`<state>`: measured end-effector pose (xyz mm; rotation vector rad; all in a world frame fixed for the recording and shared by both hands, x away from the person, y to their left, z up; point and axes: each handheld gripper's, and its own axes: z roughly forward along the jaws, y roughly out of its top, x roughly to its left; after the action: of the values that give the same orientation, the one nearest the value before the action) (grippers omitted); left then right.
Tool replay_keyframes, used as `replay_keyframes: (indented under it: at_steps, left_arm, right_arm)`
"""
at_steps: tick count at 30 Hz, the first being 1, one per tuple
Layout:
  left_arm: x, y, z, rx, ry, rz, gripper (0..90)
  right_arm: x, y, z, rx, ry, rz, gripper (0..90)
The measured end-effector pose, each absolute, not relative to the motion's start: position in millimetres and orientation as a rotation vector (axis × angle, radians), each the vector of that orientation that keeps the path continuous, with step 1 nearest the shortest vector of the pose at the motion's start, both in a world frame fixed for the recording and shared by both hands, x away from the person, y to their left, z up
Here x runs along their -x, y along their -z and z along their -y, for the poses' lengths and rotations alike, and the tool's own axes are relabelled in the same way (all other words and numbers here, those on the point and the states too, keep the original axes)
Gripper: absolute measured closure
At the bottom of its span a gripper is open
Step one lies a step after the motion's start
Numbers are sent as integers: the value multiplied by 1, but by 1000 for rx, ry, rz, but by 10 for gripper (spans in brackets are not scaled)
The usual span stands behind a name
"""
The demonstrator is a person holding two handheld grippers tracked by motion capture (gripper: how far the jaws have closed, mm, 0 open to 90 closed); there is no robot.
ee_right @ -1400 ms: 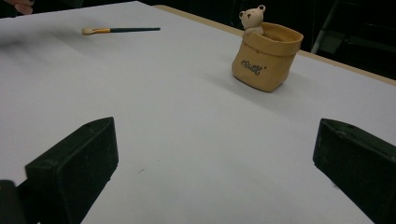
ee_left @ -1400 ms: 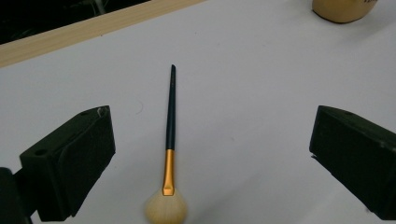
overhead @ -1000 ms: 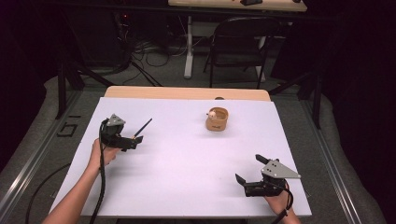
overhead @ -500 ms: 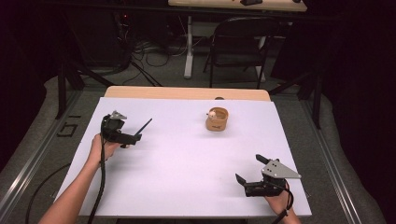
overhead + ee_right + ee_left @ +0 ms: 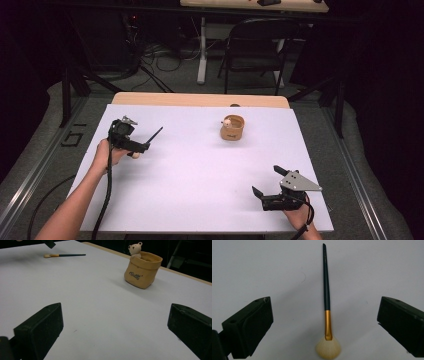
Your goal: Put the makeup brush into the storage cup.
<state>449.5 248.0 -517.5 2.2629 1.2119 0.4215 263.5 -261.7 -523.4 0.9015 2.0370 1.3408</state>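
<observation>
High view: we see the left gripper (image 5: 131,141) held low over the left part of the white table (image 5: 200,200), directly above a makeup brush (image 5: 152,136) whose dark handle sticks out toward the upper right past the tool; a pale tuft shows just under the hand. We see the right gripper (image 5: 270,186) near the table's front right corner, its grey plate on top, jaws spread apart with nothing between them. A tan pouch-shaped holder (image 5: 232,129) stands toward the far middle of the table, well apart from both grippers. A dark folding chair (image 5: 260,50) stands beyond the far edge. Left gripper view: we look straight down between two widely parted jaws; the makeup brush (image 5: 326,302) lies flat on the table midway between them, touching neither, its cream bristles nearest the camera, then a gold ferrule, then the dark handle pointing away. Right gripper view: jaws wide apart and empty over bare table. We note the holder (image 5: 142,269) upright ahead to the right, a small bear figure (image 5: 135,249) peeking over its rim, and the makeup brush (image 5: 64,255) lying far off at upper left.
</observation>
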Motion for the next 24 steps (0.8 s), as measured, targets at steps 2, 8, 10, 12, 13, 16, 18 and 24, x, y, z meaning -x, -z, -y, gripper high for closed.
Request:
replay_keyframes:
  at_steps: [2,8,10,12,13,16,18,24]
  left_arm:
    - [-451,517,-247,-2276,-410,-1208,27]
    - [-457,516,-242,-2336,-394,-1199,104]
    - [-458,515,-240,-2354,-385,-1195,149]
    - [-460,514,-239,-2383,-381,-1193,181]
    - [-461,514,-239,-2389,-373,-1190,206]
    - [-463,515,-238,-2422,-361,-1183,282]
    - [-466,517,-237,-2434,-337,-1190,331]
    - [-473,519,-238,-2470,-281,-1199,458]
  right_arm:
    - [-264,524,261,-902,-1338,-2039,0]
    - [-264,524,261,-902,-1334,-2046,0]
    - [-264,524,261,-903,-1332,-2048,0]
    - [-264,524,261,-902,-1332,-2048,0]
    - [-264,524,261,-902,-1333,-2048,0]
    - [-264,524,261,-903,-1333,-2048,0]
    - [-264,524,261,-903,-1336,-2046,0]
    - [-264,524,261,-904,-1331,-2048,0]
